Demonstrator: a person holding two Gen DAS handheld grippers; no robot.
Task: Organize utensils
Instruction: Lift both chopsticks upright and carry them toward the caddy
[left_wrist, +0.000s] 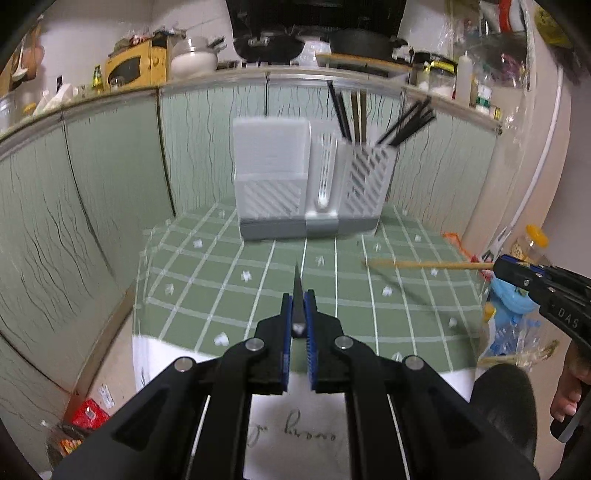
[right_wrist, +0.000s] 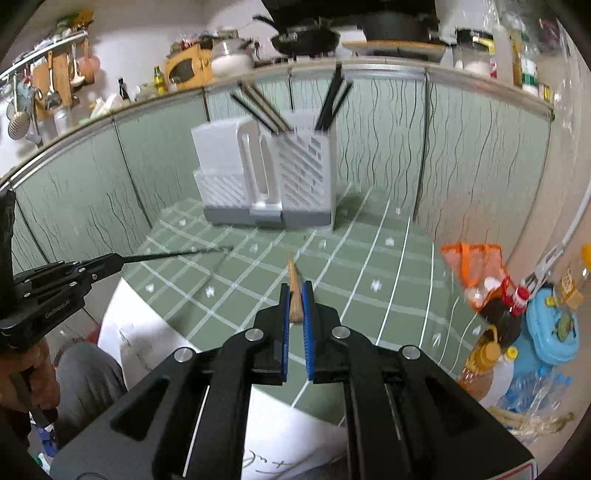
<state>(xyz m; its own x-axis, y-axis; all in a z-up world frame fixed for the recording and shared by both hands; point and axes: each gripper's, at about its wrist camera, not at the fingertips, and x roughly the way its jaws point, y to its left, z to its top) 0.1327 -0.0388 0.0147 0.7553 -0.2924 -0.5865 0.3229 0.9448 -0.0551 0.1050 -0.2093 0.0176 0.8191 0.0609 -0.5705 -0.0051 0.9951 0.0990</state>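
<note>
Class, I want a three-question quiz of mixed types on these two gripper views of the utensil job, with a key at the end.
1. True or false: the left gripper holds a black chopstick.
2. What colour is the chopstick in the right gripper? A) black B) wooden tan C) white
3. Fill in: the chopsticks already sorted stand in the ____ compartment of the holder, seen from the left wrist.

Key: 1 true; 2 B; 3 right
</note>
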